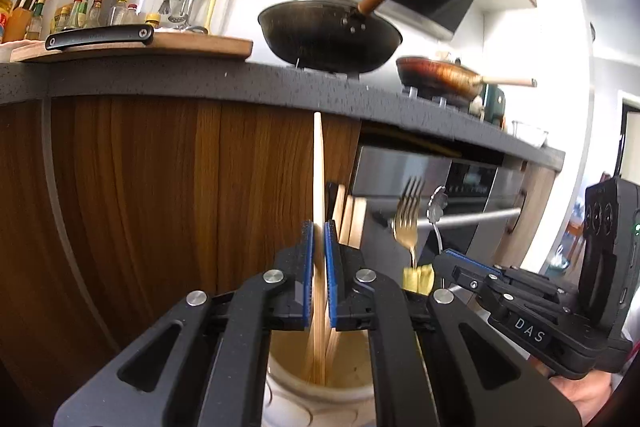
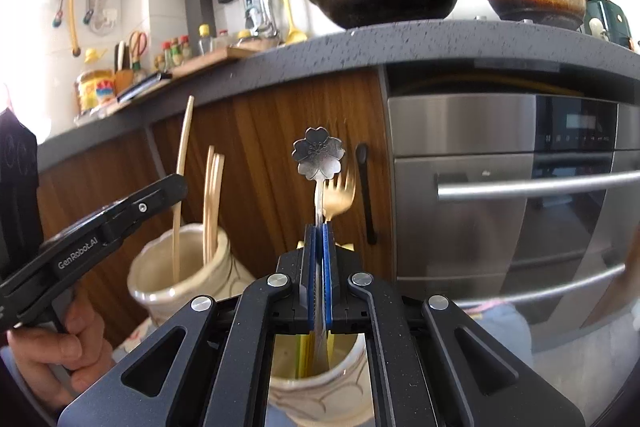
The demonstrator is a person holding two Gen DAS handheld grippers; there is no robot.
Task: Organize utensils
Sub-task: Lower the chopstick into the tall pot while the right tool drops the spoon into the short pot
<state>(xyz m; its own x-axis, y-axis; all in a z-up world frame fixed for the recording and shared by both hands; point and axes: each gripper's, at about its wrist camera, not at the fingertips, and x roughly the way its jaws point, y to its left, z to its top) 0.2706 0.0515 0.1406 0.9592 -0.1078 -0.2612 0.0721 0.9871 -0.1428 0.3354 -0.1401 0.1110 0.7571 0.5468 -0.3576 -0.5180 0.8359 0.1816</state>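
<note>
My left gripper [image 1: 319, 227] is shut on a single wooden chopstick [image 1: 318, 163] that stands upright with its lower end in a cream ceramic holder [image 1: 320, 399]. Other chopsticks [image 1: 352, 219] lean in the same holder. My right gripper [image 2: 319, 229] is shut on the handle of a silver spoon with a flower-shaped end [image 2: 319, 157], which stands in a second cream holder [image 2: 320, 391]. A gold fork [image 2: 340, 195] stands in that holder too. In the right wrist view the left gripper [image 2: 176, 187] and its chopstick [image 2: 182, 167] are at the left, over the first holder [image 2: 180, 267].
A dark speckled countertop [image 1: 200, 75] runs above wooden cabinet doors [image 1: 160, 187]. On it are a cutting board [image 1: 132, 47], a black wok [image 1: 330, 35] and a copper pan [image 1: 440, 75]. A steel oven [image 2: 520, 187] with bar handles is at the right.
</note>
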